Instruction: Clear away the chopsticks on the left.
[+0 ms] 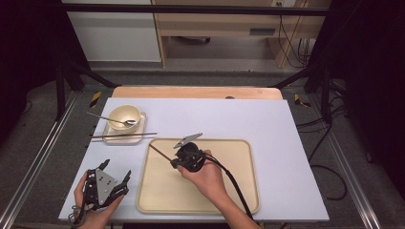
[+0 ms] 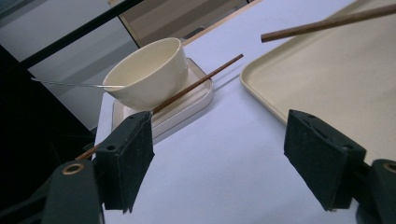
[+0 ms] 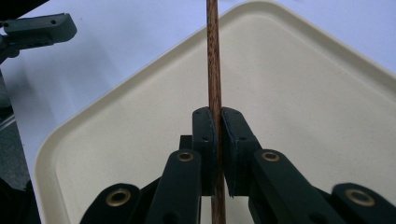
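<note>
**A:** Right claw (image 3: 217,122) status?

**B:** Jaws pinched tight on a brown chopstick (image 3: 213,56). The stick runs straight out ahead between the pads and also passes back below them. The claw is over the beige tray (image 1: 239,191), near its far-left corner.

**A:** Left claw (image 2: 219,154)?

**B:** Jaws spread wide, nothing between them. It sits on the white table (image 1: 267,119), just off the tray's left edge, at the near side.

**A:** What's ahead of the left claw?

**B:** Cream bowl (image 2: 149,74) on a small square dish (image 2: 196,95), spoon (image 2: 65,84) resting in the bowl with the handle poking out left. A second chopstick (image 2: 196,84) lies across the dish's near rim. The held stick's tip is up and to its right.
</note>
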